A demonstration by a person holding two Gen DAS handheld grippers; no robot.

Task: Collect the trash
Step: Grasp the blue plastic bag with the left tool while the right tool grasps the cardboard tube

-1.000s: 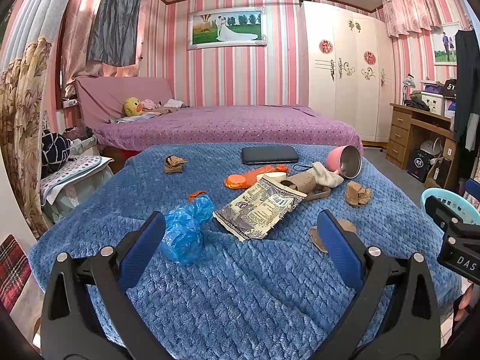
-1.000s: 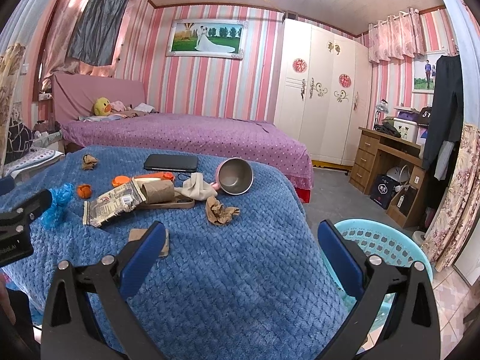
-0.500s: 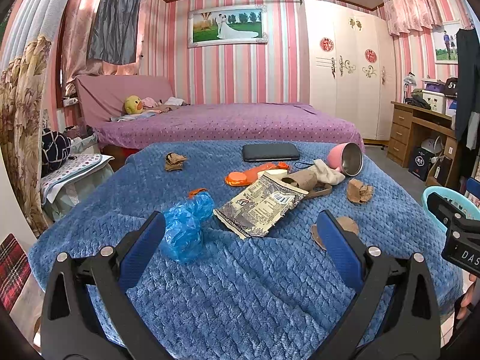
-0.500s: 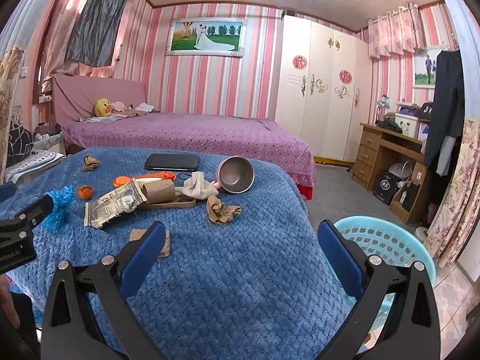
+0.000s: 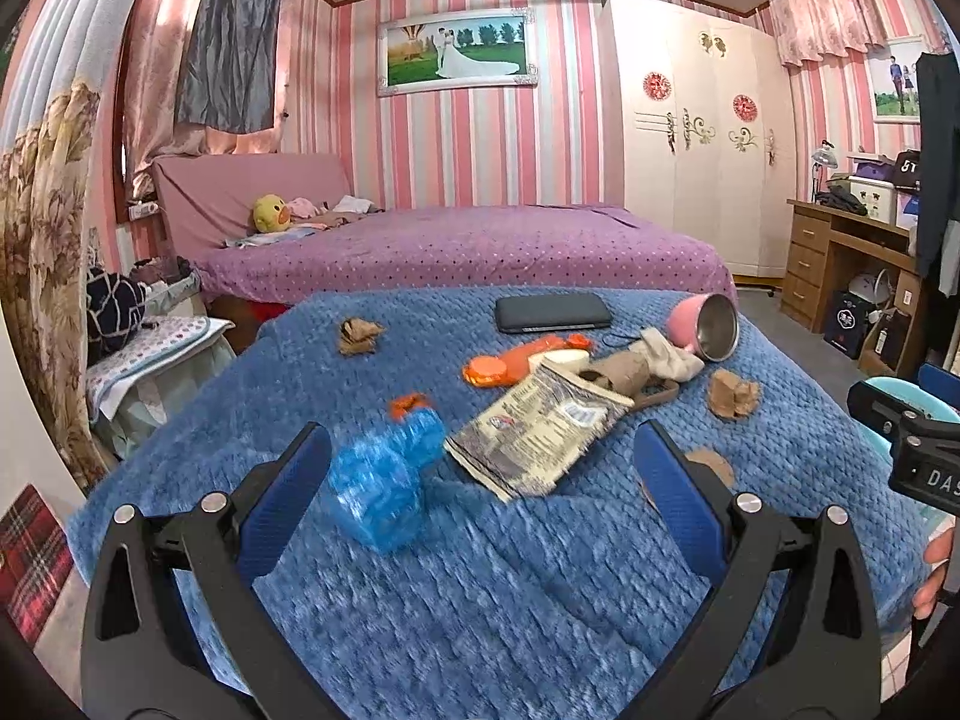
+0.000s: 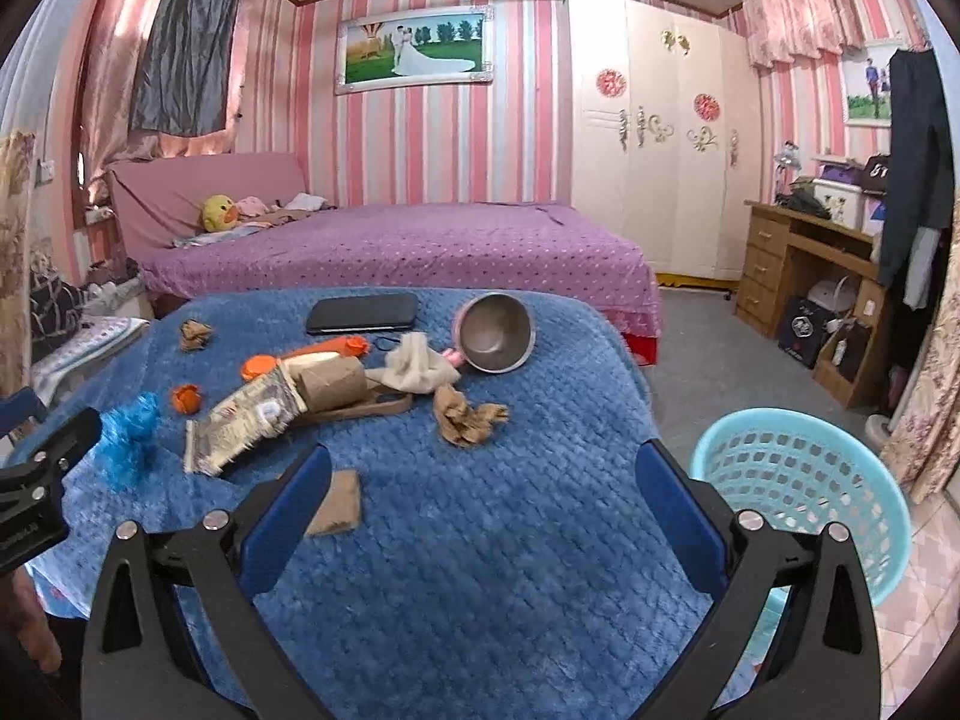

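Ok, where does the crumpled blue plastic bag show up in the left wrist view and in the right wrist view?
Left wrist: the blue plastic bag lies low and left of centre on the blue blanket, beside the left finger of the tool.
Right wrist: the bag sits at the far left edge.
Shared landmark: the printed snack wrapper lies just right of the bag in both views.

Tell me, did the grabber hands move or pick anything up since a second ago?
The left gripper moved a bit closer to the blue plastic bag, which looks bigger and nearer now. The right gripper tipped downward over the blue blanket. Both stayed open and empty. The trash and the basket stayed put.
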